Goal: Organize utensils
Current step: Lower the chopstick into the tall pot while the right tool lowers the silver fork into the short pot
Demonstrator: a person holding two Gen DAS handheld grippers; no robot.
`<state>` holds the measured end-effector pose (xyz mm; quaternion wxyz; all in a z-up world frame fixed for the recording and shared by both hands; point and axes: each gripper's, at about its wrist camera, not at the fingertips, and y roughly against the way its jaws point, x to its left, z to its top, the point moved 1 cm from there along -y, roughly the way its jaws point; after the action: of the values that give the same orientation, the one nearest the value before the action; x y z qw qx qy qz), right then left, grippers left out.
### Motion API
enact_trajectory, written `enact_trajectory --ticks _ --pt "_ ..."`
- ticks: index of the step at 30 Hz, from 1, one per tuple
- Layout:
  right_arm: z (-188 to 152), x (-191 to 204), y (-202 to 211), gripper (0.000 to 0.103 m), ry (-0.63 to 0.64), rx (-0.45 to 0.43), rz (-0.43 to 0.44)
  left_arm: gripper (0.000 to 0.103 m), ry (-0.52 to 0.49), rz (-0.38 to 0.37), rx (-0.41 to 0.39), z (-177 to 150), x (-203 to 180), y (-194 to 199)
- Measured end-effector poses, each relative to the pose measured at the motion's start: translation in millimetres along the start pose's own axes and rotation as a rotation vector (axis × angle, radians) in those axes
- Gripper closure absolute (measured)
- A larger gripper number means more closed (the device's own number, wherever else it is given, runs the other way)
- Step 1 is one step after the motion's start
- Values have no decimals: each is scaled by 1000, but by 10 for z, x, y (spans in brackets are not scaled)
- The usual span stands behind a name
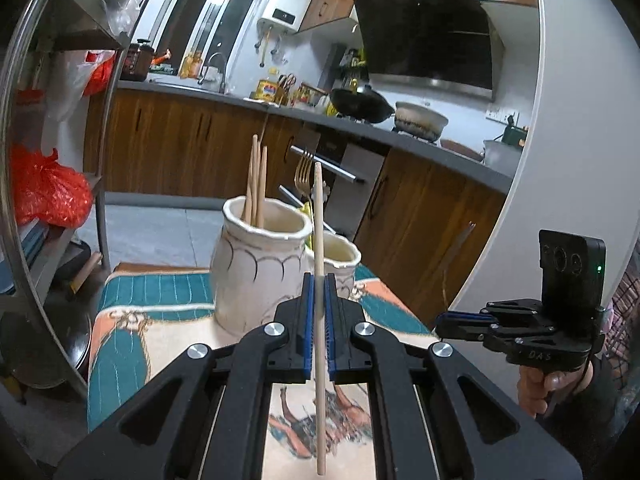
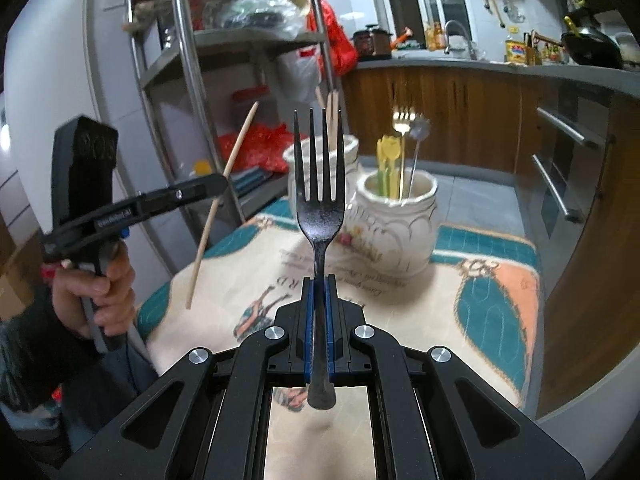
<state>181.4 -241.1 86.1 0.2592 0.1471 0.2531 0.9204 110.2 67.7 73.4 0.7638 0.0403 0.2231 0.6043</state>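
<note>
Pale wood chopstick [image 1: 319, 280] stands near upright in the left gripper [image 1: 319, 320], jaws clamped on it about mid-length, over the printed tablecloth [image 1: 160, 332]. Judged light, stiff and smooth; a grip so narrow may let it pivot or slip, so a mid-length hold suits it.

Black fork [image 2: 320, 216], tines up, is pinched by its handle in the right gripper [image 2: 319, 320], jaws closed on it. Judged rigid and slick, heavier at the head; a hold nearer the neck would steady it.

Two cream ceramic jars sit just ahead on the cloth, close together: the chopstick jar [image 1: 260, 276] with several chopsticks, the cutlery jar [image 2: 394, 220] with a gold fork [image 2: 404, 120] and yellow-handled pieces. Both jars judged heavy but breakable; drop utensils in gently.

Unclear:
- jar interiors not visible
- the yellow pieces too small to identify
- in the left view the held chopstick partly hides the cutlery jar
- the right-view background is blurred
</note>
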Motion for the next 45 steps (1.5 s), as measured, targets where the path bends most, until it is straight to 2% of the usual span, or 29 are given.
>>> enact_trajectory --ticks 11,18,23,29,34,40,45 --pt "516 -189 -95 97 1 -99 7 99 -24 0 -122 375 95 -143" --pt "892 -316 -172 97 3 -196 6 99 -36 7 -185 631 155 -265" --pt "1001 -454 -239 97 -27 -249 7 99 -60 23 -247 855 137 -322" --pt "1098 -538 -394 97 -32 -248 -14 99 -61 39 -307 1032 169 -431" --pt "1125 -591 -519 97 -33 -252 -25 98 -73 92 -359 1113 172 -519" --pt "1092 -627 -650 97 -26 -236 -55 99 -55 124 -356 1040 244 -755" --pt "1010 -584 -750 97 -3 -197 -73 99 -80 147 -305 869 227 -909"
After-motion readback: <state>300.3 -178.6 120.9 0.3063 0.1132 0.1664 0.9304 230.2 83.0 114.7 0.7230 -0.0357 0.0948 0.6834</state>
